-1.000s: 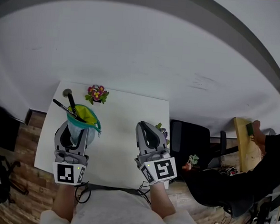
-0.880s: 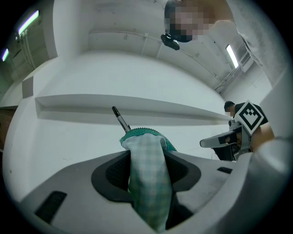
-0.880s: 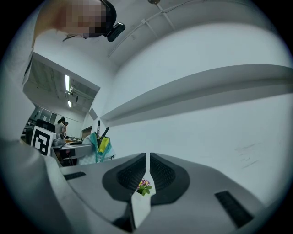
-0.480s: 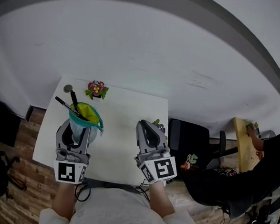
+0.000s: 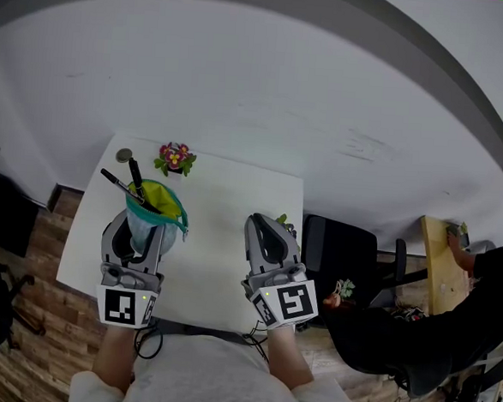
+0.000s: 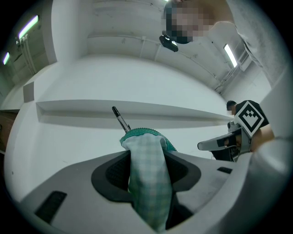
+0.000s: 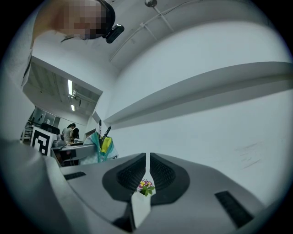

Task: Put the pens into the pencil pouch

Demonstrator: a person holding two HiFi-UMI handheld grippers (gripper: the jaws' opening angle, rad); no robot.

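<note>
My left gripper (image 5: 138, 228) is shut on a teal checked pencil pouch (image 5: 155, 211) with a yellow lining, holding it upright over the left part of the white table (image 5: 226, 194). In the left gripper view the pouch (image 6: 146, 173) is pinched between the pads of the left gripper (image 6: 147, 157). Two black pens (image 5: 133, 179) stick out of its open top, and one pen (image 6: 120, 119) shows above the rim. My right gripper (image 5: 265, 227) hovers over the table's right side, its jaws together with nothing between them. From the right gripper (image 7: 147, 160) view the pouch (image 7: 101, 148) shows at the left.
A small pot of flowers (image 5: 174, 159) and a small round object (image 5: 123, 155) stand at the table's far left edge. A little green plant (image 5: 286, 225) sits by the right edge. A black chair (image 5: 338, 249) and a person at a wooden desk (image 5: 441, 261) are to the right.
Both grippers have drawn slightly toward the table's near edge, the left one still holding the pouch. The pens and the grip look the same.
</note>
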